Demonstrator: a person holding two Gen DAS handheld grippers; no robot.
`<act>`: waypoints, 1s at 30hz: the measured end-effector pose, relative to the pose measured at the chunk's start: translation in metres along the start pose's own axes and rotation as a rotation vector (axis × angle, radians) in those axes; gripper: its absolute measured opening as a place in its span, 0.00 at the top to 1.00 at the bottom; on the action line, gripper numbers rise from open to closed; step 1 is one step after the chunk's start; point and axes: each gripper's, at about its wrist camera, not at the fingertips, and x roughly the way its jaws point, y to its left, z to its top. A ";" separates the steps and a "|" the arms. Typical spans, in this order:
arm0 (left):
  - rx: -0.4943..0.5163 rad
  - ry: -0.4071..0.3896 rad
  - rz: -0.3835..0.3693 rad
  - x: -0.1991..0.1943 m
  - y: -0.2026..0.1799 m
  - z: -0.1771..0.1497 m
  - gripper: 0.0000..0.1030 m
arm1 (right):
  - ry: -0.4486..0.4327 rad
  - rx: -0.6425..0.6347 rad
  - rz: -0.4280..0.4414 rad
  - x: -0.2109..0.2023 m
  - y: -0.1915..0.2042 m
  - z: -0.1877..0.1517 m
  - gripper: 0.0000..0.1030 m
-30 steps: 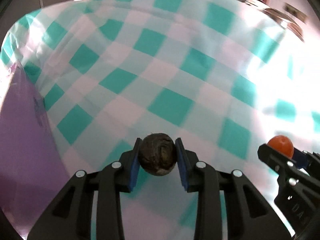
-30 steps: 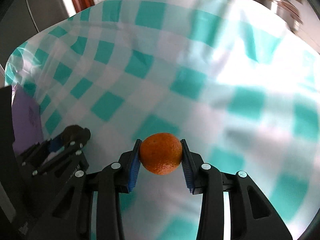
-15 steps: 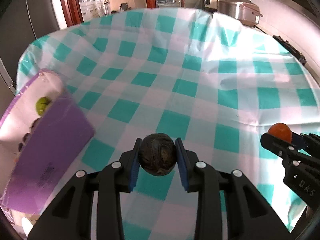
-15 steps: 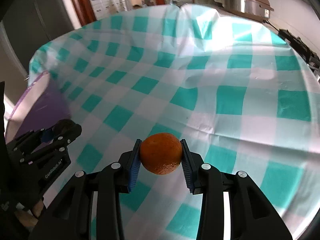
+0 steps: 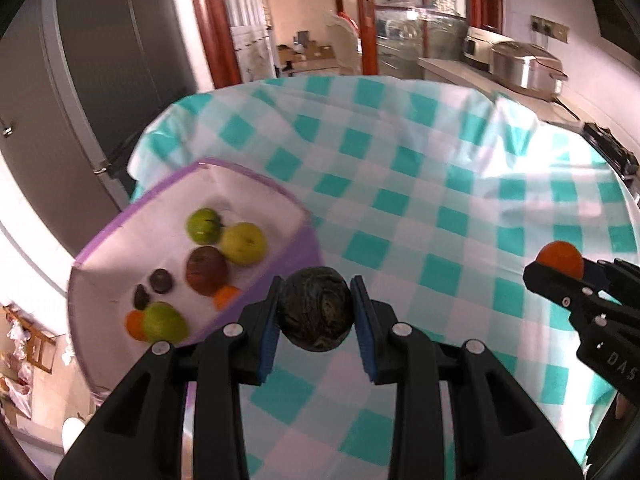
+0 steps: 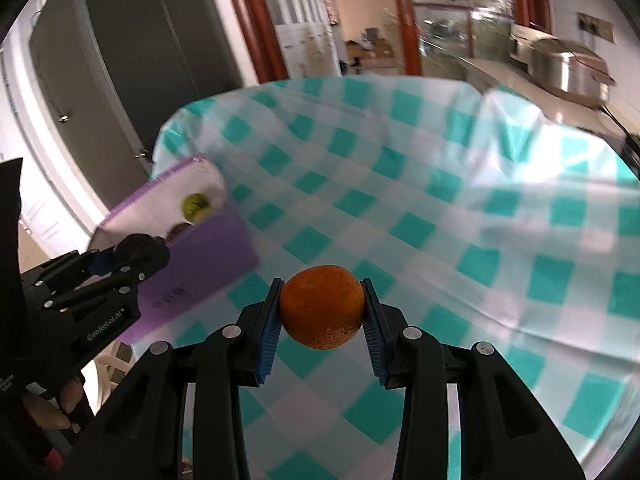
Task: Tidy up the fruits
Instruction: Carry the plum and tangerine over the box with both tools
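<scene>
My left gripper [image 5: 316, 312] is shut on a dark wrinkled passion fruit [image 5: 315, 309] and holds it above the table, just right of the purple box [image 5: 288, 258]. The box has a white lining and holds several fruits: green ones [image 5: 204, 225], a dark red one [image 5: 207, 270], small oranges [image 5: 226, 296]. My right gripper [image 6: 322, 308] is shut on an orange [image 6: 322, 306], raised over the checked cloth. It also shows in the left wrist view [image 5: 560, 264] at the right. The left gripper shows in the right wrist view [image 6: 132, 252], in front of the box [image 6: 208, 256].
A teal and white checked cloth [image 5: 440, 200] covers the table. A dark cabinet [image 5: 100, 80] stands behind the table at the left, a doorway with red frames at the back, and a steel cooker [image 5: 524, 68] on a counter at the right.
Both grippers have risen and tilted up, each still holding its fruit. The purple box has come fully into the left wrist view, with its inside and fruits showing.
</scene>
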 end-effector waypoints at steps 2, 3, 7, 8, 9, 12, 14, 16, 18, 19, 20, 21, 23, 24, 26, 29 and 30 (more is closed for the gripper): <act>-0.006 0.000 0.011 -0.001 0.013 0.003 0.67 | -0.007 -0.009 0.017 0.003 0.010 0.006 0.63; -0.009 0.002 0.017 0.000 0.021 0.004 0.67 | -0.010 -0.014 0.029 0.006 0.017 0.011 0.63; -0.007 0.018 0.030 0.005 0.052 0.009 0.67 | -0.008 -0.009 0.067 0.021 0.042 0.023 0.63; -0.010 0.023 0.035 0.007 0.061 0.011 0.67 | -0.006 -0.008 0.074 0.024 0.047 0.025 0.63; -0.014 0.032 0.041 0.010 0.073 0.013 0.67 | -0.003 -0.012 0.089 0.030 0.059 0.029 0.63; -0.016 0.064 0.055 0.025 0.110 0.018 0.67 | 0.008 -0.039 0.121 0.048 0.094 0.039 0.63; -0.007 0.086 0.065 0.039 0.140 0.022 0.67 | 0.016 -0.058 0.139 0.063 0.119 0.047 0.63; 0.011 0.113 0.068 0.055 0.166 0.026 0.67 | 0.029 -0.086 0.148 0.082 0.150 0.056 0.63; 0.028 0.155 0.061 0.073 0.193 0.032 0.67 | 0.051 -0.109 0.156 0.101 0.179 0.064 0.63; 0.037 0.188 0.056 0.084 0.207 0.034 0.67 | 0.070 -0.112 0.162 0.112 0.193 0.067 0.63; 0.045 0.226 0.037 0.096 0.221 0.035 0.67 | 0.092 -0.112 0.169 0.122 0.204 0.069 0.63; 0.051 0.254 0.017 0.106 0.230 0.036 0.67 | 0.120 -0.118 0.169 0.135 0.219 0.070 0.63; 0.078 0.305 -0.023 0.125 0.244 0.035 0.67 | 0.184 -0.144 0.135 0.160 0.239 0.068 0.63; 0.102 0.337 -0.046 0.139 0.251 0.035 0.67 | 0.237 -0.141 0.114 0.177 0.249 0.063 0.63; 0.136 0.402 -0.079 0.160 0.259 0.030 0.66 | 0.310 -0.128 0.085 0.197 0.259 0.055 0.63; 0.198 0.435 -0.110 0.176 0.262 0.027 0.52 | 0.422 -0.131 0.018 0.220 0.271 0.039 0.63; 0.215 0.433 -0.120 0.179 0.261 0.027 0.47 | 0.448 -0.119 -0.008 0.226 0.271 0.034 0.63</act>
